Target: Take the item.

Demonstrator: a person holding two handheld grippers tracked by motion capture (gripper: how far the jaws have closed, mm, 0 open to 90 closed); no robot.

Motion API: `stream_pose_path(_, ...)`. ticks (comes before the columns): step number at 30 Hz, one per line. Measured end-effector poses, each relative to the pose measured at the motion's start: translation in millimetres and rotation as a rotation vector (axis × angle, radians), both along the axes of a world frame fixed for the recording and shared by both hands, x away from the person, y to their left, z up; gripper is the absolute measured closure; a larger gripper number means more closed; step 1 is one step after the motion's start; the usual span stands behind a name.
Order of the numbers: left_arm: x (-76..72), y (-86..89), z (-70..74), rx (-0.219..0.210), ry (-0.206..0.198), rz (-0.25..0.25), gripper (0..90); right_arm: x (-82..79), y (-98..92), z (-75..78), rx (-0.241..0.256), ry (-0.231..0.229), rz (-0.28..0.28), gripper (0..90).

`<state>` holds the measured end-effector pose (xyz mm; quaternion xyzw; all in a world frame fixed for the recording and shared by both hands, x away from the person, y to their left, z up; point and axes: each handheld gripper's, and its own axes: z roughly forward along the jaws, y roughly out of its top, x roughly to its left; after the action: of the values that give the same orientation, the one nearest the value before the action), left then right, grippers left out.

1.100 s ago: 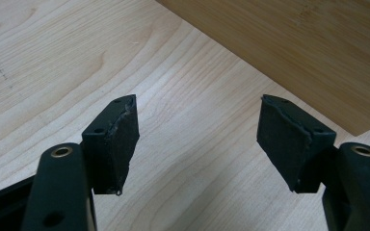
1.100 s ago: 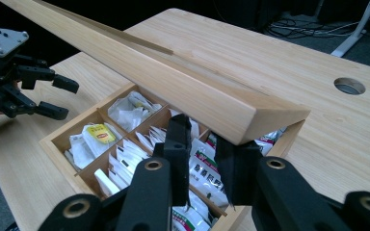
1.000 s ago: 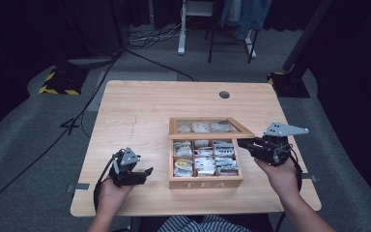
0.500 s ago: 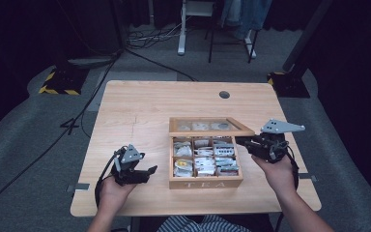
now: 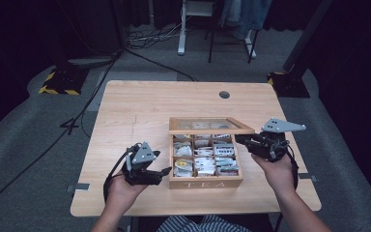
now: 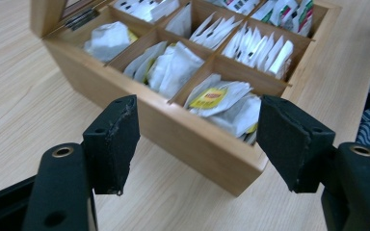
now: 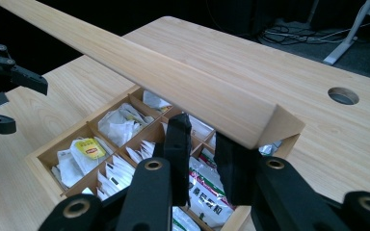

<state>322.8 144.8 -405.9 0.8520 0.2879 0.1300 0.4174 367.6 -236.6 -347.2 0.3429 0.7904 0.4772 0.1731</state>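
A wooden tea box (image 5: 205,182) marked TEA stands on the table with its glass-paned lid (image 5: 207,124) raised and leaning forward over the back row. Its compartments hold several white tea bags (image 6: 173,67), and one has a yellow label (image 6: 211,97). My left gripper (image 5: 163,174) is open, low on the table just left of the box's front corner (image 6: 231,168), with nothing between its fingers. My right gripper (image 5: 240,140) is at the lid's right corner, jaws close together under the lid's edge (image 7: 173,72), which lies on the right fingertip (image 7: 233,163).
The light wooden table (image 5: 140,111) has a round cable hole (image 5: 224,94) at the back right. Cables and a white desk leg (image 5: 182,29) sit on the grey floor beyond. Bare tabletop stretches left of and behind the box.
My right gripper has shifted slightly left, in against the lid's corner, and the lid looks tipped a little further forward. My left gripper has barely moved.
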Motion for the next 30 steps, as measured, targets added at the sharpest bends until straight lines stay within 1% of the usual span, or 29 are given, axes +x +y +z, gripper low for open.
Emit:
stream_pose_path(7, 4.3, -21.0, 13.8, -0.003, 0.016, -0.042, 32.4, 0.7, -0.2, 0.4, 0.004, -0.001, 0.000, 75.3)
stream_pose_path(12, 9.4, -41.7, 19.4, 0.024, 0.028, -0.084, 32.6, 1.1, -1.1, 0.1, 0.006, -0.001, 0.008, 75.3)
stream_pose_path(15, 12.3, -50.9, 21.3, 0.025, 0.041, -0.103, 32.9, 1.4, -1.3, 0.2, 0.008, 0.002, 0.010, 75.3)
stream_pose_path(16, 14.2, -55.1, 22.1, 0.020, 0.048, -0.110, 32.9, 1.5, -1.2, 0.3, 0.009, 0.001, 0.008, 75.3)
stream_pose_path(17, 14.2, -55.1, 22.1, 0.020, 0.048, -0.110, 32.9, 1.5, -1.2, 0.3, 0.009, 0.001, 0.008, 75.3)
stream_pose_path(18, 14.9, -57.5, 22.6, 0.014, 0.056, -0.114, 32.9, 1.5, -1.2, 0.4, 0.009, 0.001, 0.009, 75.3)
stream_pose_path(22, 17.5, -66.2, 22.7, 0.003, 0.067, -0.126, 33.0, 1.5, -1.1, 0.3, 0.011, 0.002, 0.006, 75.3)
stream_pose_path(25, 18.5, -73.8, 21.9, 0.012, 0.077, -0.138, 33.5, 1.4, -1.0, 0.4, 0.009, 0.002, 0.007, 75.3)
stream_pose_path(27, 19.2, -78.3, 22.0, 0.016, 0.078, -0.138, 35.3, 1.5, -1.1, 0.3, 0.011, 0.001, 0.006, 75.3)
stream_pose_path(28, 19.4, -80.1, 22.3, 0.013, 0.074, -0.134, 36.0, 1.6, -1.1, 0.4, 0.011, 0.001, 0.006, 75.3)
stream_pose_path(30, 20.6, -83.7, 21.8, 0.003, 0.083, -0.142, 38.4, 1.7, -1.1, 0.4, 0.012, 0.000, 0.006, 75.3)
